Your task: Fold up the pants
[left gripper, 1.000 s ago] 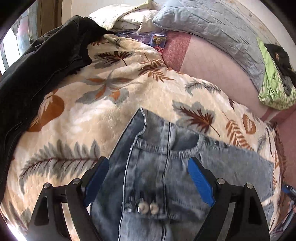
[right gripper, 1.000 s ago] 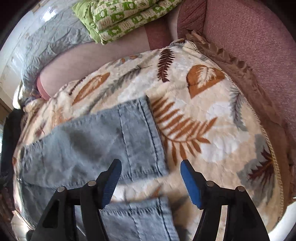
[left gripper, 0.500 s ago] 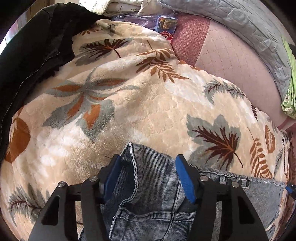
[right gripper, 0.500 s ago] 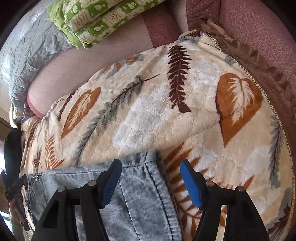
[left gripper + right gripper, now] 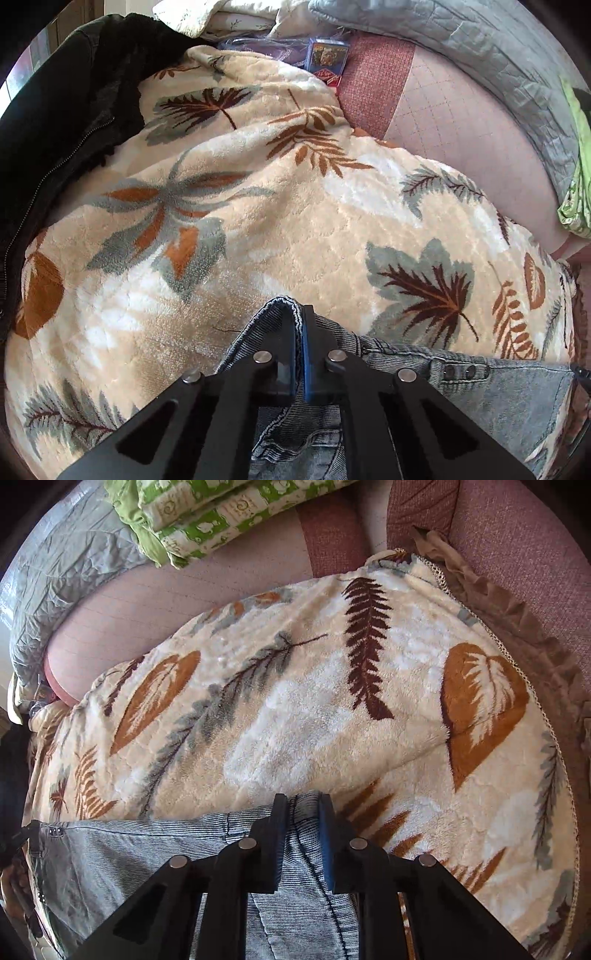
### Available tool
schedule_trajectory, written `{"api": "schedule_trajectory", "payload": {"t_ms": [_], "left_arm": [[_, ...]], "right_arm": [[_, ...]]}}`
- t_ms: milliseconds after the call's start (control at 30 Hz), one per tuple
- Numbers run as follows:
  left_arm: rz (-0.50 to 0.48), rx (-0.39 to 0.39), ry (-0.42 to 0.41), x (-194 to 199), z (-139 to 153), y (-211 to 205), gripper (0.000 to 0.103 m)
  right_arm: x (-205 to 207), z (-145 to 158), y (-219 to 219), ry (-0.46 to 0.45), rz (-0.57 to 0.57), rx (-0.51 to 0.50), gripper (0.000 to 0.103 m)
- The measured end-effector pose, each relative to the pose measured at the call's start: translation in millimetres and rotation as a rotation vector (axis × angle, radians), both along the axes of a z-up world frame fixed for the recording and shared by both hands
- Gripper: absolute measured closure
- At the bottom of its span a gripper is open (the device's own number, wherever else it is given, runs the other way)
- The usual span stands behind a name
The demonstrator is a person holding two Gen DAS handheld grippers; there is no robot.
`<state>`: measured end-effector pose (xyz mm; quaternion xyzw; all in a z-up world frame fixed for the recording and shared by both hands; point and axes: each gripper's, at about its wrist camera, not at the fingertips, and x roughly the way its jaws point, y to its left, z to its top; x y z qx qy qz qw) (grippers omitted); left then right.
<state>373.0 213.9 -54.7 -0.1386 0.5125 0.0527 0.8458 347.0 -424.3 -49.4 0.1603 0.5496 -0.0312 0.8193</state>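
Faded blue denim pants (image 5: pixel 498 391) lie on a cream blanket with a leaf print (image 5: pixel 258 221). My left gripper (image 5: pixel 298 321) is shut on the waistband corner of the pants, at the bottom middle of the left wrist view. The waist buttons (image 5: pixel 458 371) lie just right of it. In the right wrist view my right gripper (image 5: pixel 302 805) is shut on the hem end of a pant leg (image 5: pixel 147 849), with the denim pinched between its blue pads. The blanket (image 5: pixel 295 701) spreads ahead of it.
A black jacket (image 5: pixel 55 129) lies at the left. A grey quilted pillow (image 5: pixel 480 48) and a green patterned cloth (image 5: pixel 221 513) lie at the back. A small printed box (image 5: pixel 327 61) sits behind the blanket. A pink couch arm (image 5: pixel 517 554) rises at the right.
Both grippers moved forward to the far edge of the pants and closed: the left on the waistband corner, the right on the leg hem. Both were open before.
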Motion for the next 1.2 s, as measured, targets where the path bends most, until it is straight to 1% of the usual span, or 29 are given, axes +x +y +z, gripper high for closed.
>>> {"api": "schedule_trajectory", "payload": {"t_ms": [133,267,433,533,600,667,733,767,800,833,867,900,933,967,1000,1033,1067,1100,1133,1200], "left_arm": [[-0.033,-0.041,-0.082,-23.7,33.9,-2.0,0.101],[-0.089,-0.09,-0.17,-67.9,72.5,-4.7,0.101],[-0.153,-0.149,-0.28,-155.4,114.1,9.1,0.1],[-0.201,-0.173,-0.314,-217.3,120.7,20.1,0.1],[-0.243,-0.178,-0.309,-255.9,111.5,27.0,0.1],[-0.273,-0.174,-0.27,-288.3,90.5,34.4,0.1],[-0.301,-0.195,-0.184,-310.6,61.6,42.7,0.1],[-0.318,-0.197,-0.129,-318.2,45.9,44.7,0.098],[-0.332,-0.168,-0.064,-322.7,30.9,44.5,0.096],[-0.332,-0.119,-0.019,-326.6,20.2,43.9,0.094],[-0.335,-0.08,0.016,-328.8,13.1,43.2,0.091],[-0.336,-0.048,0.044,-328.9,10.0,43.1,0.091],[-0.315,-0.023,0.05,-328.2,12.0,44.9,0.091],[-0.289,-0.002,0.04,-327.1,18.0,47.4,0.089],[-0.264,0.016,0.017,-327.6,26.0,51.3,0.088],[-0.236,0.034,-0.011,-325.9,36.3,53.8,0.08],[-0.207,0.048,-0.042,-324.6,47.2,56.0,0.07],[-0.181,0.051,-0.083,-323.6,58.7,56.5,0.066],[-0.172,0.051,-0.123,-325.1,70.0,54.9,0.062],[-0.206,0.027,-0.182,-323.4,84.3,39.1,0.061]], "right_arm": [[-14.6,29.5,1.7,-0.056,-0.005,0.016,0.086],[-53.4,67.1,-0.8,-0.135,-0.004,0.061,0.086],[-129.9,115.0,-12.4,-0.251,0.014,0.118,0.086],[-187.2,130.5,-18.9,-0.291,0.048,0.142,0.086],[-227.8,126.7,-18.5,-0.295,0.099,0.157,0.086],[-265.6,106.6,-16.5,-0.242,0.133,0.158,0.086],[-301.9,78.7,-16.6,-0.178,0.151,0.175,0.086],[-316.3,62.4,-16.6,-0.139,0.167,0.187,0.086],[-327.8,42.4,-14.2,-0.077,0.188,0.202,0.086],[-336.3,21.9,-10.9,-0.001,0.201,0.192,0.085],[-341.9,3.7,-7.7,0.068,0.215,0.179,0.079],[-347.9,-8.4,-5.6,0.117,0.23,0.18,0.065],[-352.9,-13.3,-5.0,0.14,0.234,0.189,0.056],[-355.4,-11.3,-7.6,0.129,0.221,0.188,0.044],[-357.1,-4.2,-12.4,0.098,0.199,0.186,0.043],[-357.4,4.2,-19.2,0.065,0.171,0.193,0.043],[-356.8,13.2,-28.1,0.033,0.128,0.201,0.038],[-354.8,22.1,-37.4,0.002,0.083,0.208,0.034],[-351.6,29.5,-45.9,-0.028,0.042,0.218,0.033],[-338.8,37.4,-57.4,-0.065,-0.013,0.265,0.032]]}}
